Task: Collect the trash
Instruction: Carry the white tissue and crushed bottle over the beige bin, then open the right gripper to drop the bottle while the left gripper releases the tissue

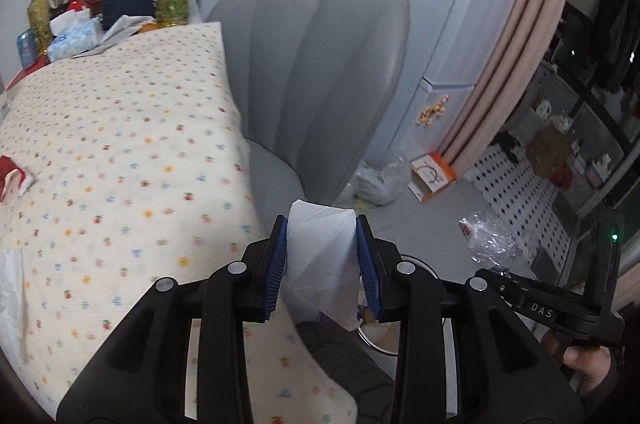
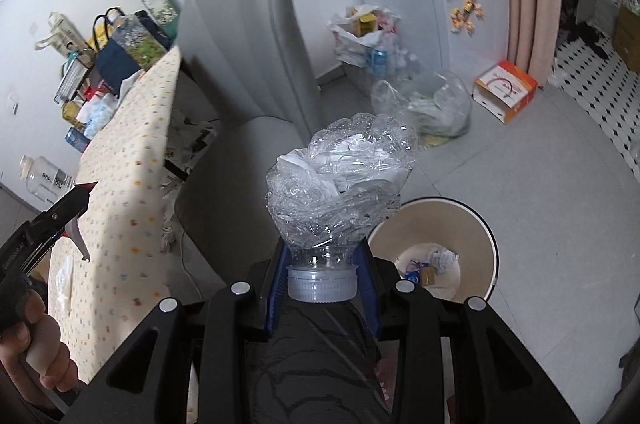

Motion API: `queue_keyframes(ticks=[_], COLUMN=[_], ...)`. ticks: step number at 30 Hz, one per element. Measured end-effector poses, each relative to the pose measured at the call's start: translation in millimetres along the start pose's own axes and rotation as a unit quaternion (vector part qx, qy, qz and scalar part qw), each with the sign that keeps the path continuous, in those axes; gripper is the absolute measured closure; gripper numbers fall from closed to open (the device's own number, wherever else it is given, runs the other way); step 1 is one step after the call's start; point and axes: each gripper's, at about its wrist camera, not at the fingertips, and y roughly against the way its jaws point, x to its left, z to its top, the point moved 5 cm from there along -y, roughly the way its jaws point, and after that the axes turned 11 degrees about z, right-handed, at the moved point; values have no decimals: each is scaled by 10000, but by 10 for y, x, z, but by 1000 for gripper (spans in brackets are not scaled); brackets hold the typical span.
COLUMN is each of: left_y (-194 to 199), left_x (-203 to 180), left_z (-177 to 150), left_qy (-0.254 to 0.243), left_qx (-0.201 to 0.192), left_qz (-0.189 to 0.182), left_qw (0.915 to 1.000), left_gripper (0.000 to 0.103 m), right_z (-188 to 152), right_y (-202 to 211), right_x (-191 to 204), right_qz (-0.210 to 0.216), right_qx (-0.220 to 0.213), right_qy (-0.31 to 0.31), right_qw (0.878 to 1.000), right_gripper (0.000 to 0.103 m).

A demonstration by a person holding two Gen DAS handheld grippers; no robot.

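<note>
A crumpled white paper [image 1: 320, 264] is clamped between the blue pads [image 1: 276, 264] of the left gripper [image 1: 322, 266], which is closed on it from both sides. The paper is held in the air, past the edge of the table. To the left of this gripper lies a tablecloth [image 1: 120, 144] printed with small flowers. Straight ahead of it stands a grey chair [image 1: 320, 64]. Ahead and to its right, a clear plastic bag [image 1: 376, 180] and an orange-and-white box [image 1: 432, 176] rest on the floor.

A crushed clear plastic bottle [image 2: 340, 192] is gripped at its neck by the right gripper [image 2: 322, 276], whose fingers are closed just above the translucent cap [image 2: 322, 282]. The bottle's crumpled body points away from the gripper. Just to the right of this gripper and below it, a round beige bin [image 2: 472, 224] stands open on the grey floor, with a few scraps of rubbish [image 2: 436, 260] at its bottom. The bottle is held beside the bin's rim, not over its opening. Farther ahead, a white bag [image 2: 360, 32] of packaging leans against the wall.
</note>
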Motion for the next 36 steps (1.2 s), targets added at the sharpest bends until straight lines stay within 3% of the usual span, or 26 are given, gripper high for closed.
queue_keyframes(ticks=[13,25,27,28,29,36], left_y=[-280,-377,-385,-387,-395,-449], left_x=[-423,-572,-581,-595,-604,-736], left_z=[-108,-186,-184,-187,-188,-226], left_qy=[-386,-471,-485,-497,-519,-653], left_qx=[308,443,449,454,459,536], left_qz=[-44,-91,-100,-102,-103,-133], left_qw=[9988,9979,9978,9977,9975,9963], left_gripper=[69,69,69,69,69,69], right_z=[-86,-103,-100,-110,-115,-204], right_y=[-96,-196,-248,-288,-299,-161], right_x=[-430,-660,-728,-788,-838,-1151], right_qz=[-30,-119,-154,-200,-266,-430], right_qx=[84,126,137,183,188,100], right_qy=[-364,-589,-623,-676,-716,-1066], right_qw=[9993,9981,9978,9973,9969,9933], right_gripper=[71,70,66,46,38,34])
